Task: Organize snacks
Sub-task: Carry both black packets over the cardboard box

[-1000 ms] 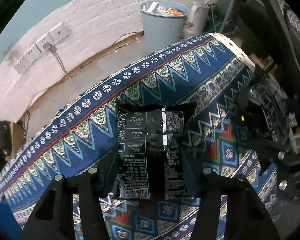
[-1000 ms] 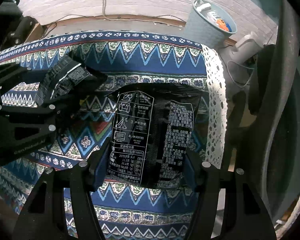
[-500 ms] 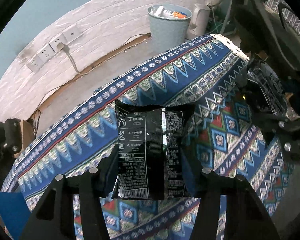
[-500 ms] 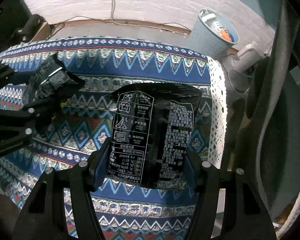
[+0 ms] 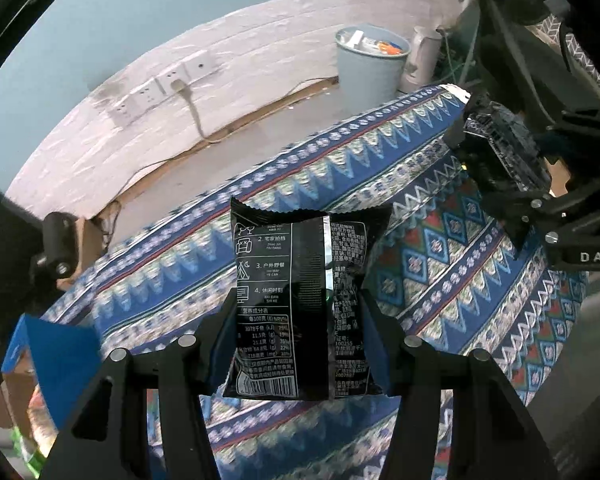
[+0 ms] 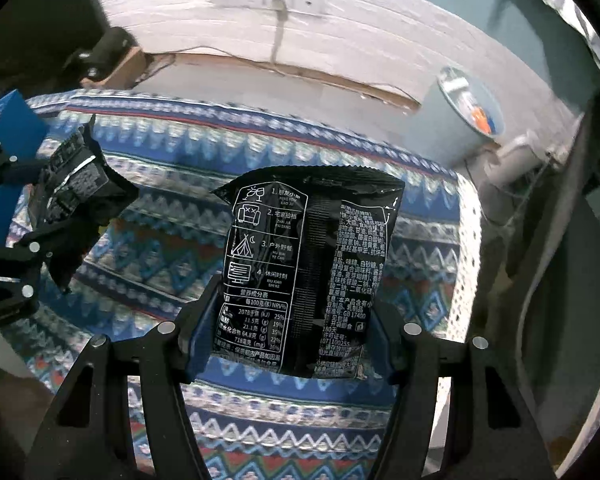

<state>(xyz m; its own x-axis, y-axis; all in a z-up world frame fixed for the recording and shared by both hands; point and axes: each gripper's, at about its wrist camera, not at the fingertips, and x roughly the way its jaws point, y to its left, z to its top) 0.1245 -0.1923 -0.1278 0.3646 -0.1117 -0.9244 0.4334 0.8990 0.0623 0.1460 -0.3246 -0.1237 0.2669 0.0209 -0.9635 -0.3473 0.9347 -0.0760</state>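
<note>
My left gripper [image 5: 296, 344] is shut on a black snack packet [image 5: 300, 292] with white print, held upright above the patterned blue tablecloth [image 5: 440, 280]. My right gripper [image 6: 292, 340] is shut on a second, like black snack packet [image 6: 308, 272], also held upright above the cloth. Each gripper shows in the other's view: the right gripper with its packet [image 5: 504, 156] is at the right of the left wrist view, and the left gripper with its packet [image 6: 72, 192] is at the left of the right wrist view.
A blue box flap [image 5: 56, 352] shows at the table's left end, also in the right wrist view [image 6: 8, 128]. A grey bin [image 5: 370, 64] with rubbish and a white kettle [image 5: 422, 56] stand on the floor by the white brick wall with sockets [image 5: 160, 88].
Both grippers have moved left along the table with their packets still held. The blue box has come into view at the left, and the bin has shifted right.
</note>
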